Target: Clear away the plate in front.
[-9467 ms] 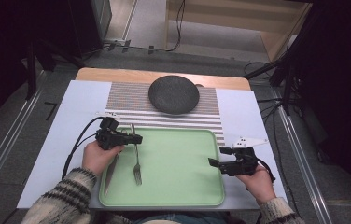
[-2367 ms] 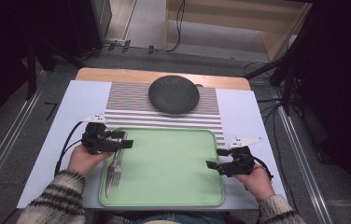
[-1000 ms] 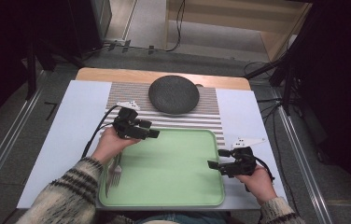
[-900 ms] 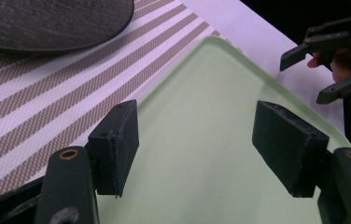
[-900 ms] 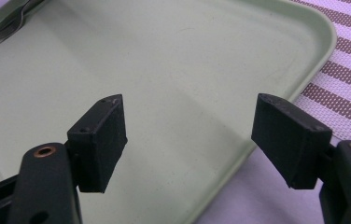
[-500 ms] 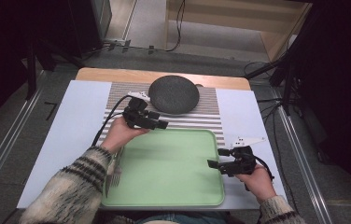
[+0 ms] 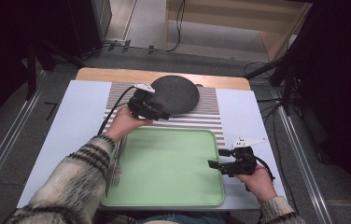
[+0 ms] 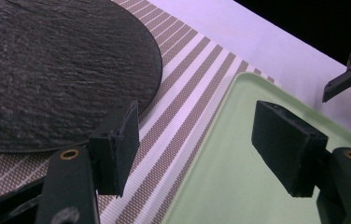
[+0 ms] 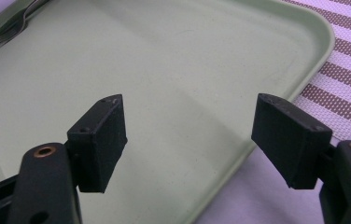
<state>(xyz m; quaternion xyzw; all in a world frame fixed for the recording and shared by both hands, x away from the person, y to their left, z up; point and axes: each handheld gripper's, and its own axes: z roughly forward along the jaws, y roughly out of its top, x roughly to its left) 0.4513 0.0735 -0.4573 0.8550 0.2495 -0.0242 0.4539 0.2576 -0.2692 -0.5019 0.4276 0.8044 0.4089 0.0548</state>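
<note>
The person is wearing a chunky knitted sweater in cream with dark stripes, its ribbed cuffs showing at both wrists. Each hand is carrying a black gripper: the left gripper (image 7: pixel 166 115) and right gripper (image 7: pixel 214 164) are each wearing a pale three-cornered plate, trailing a black cable, and showing brass-coloured rivets beneath blocky black pads (image 8: pixel 117 149).

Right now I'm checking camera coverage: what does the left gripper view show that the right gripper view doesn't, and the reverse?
Left gripper view alone: the dark slate plate on the striped mat, and the right gripper far off at the edge. Right gripper view alone: the forks lying at the tray's far corner. Both: the green tray, the striped placemat, and each camera's own black jaws standing open with nothing between them.
</note>
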